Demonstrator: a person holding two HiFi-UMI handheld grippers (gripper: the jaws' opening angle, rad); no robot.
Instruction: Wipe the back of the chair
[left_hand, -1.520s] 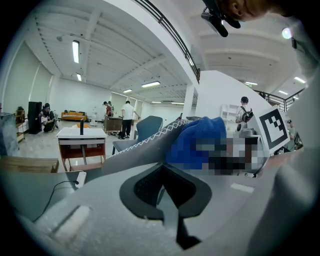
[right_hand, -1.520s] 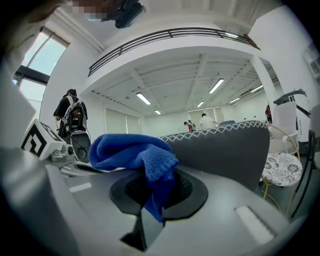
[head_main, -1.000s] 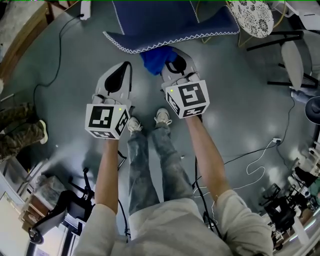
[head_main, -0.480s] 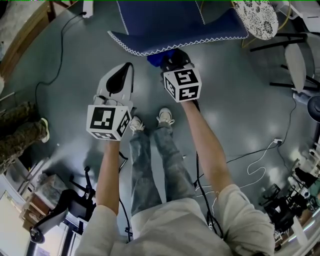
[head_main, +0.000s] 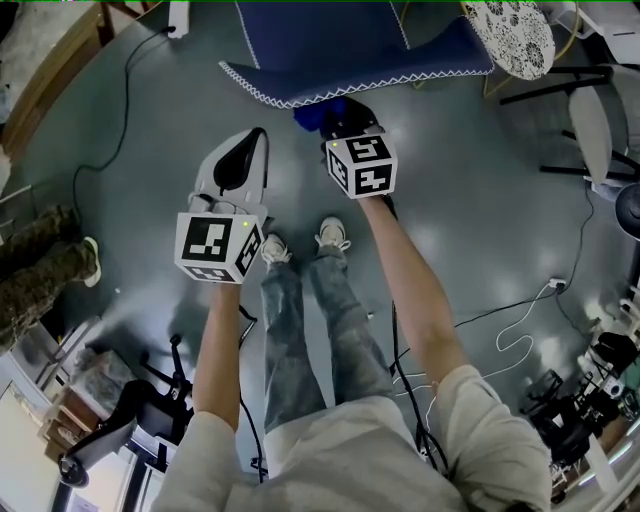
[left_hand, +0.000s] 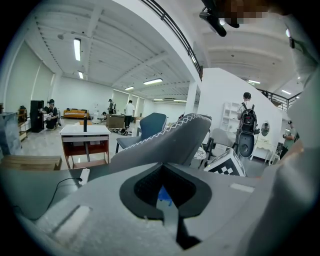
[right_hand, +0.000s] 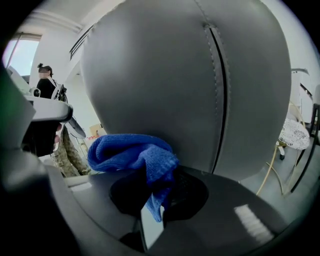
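Right hand-held gripper (right_hand: 150, 202) clamped on bunched blue knit cloth (right_hand: 132, 152); just ahead, smooth grey chair back (right_hand: 160, 75), upright, stitched seam (right_hand: 222, 100) top to bottom. Left hand-held gripper (left_hand: 167, 207) closed, empty.

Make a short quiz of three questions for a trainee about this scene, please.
1. True or false: the left tool holds the cloth.
2. What fills the right gripper view behind the cloth? A) the chair back B) a door C) a curtain
3. Fill in: the cloth clamped in the right tool is ___ in colour.

Key: 1 false; 2 A; 3 blue.
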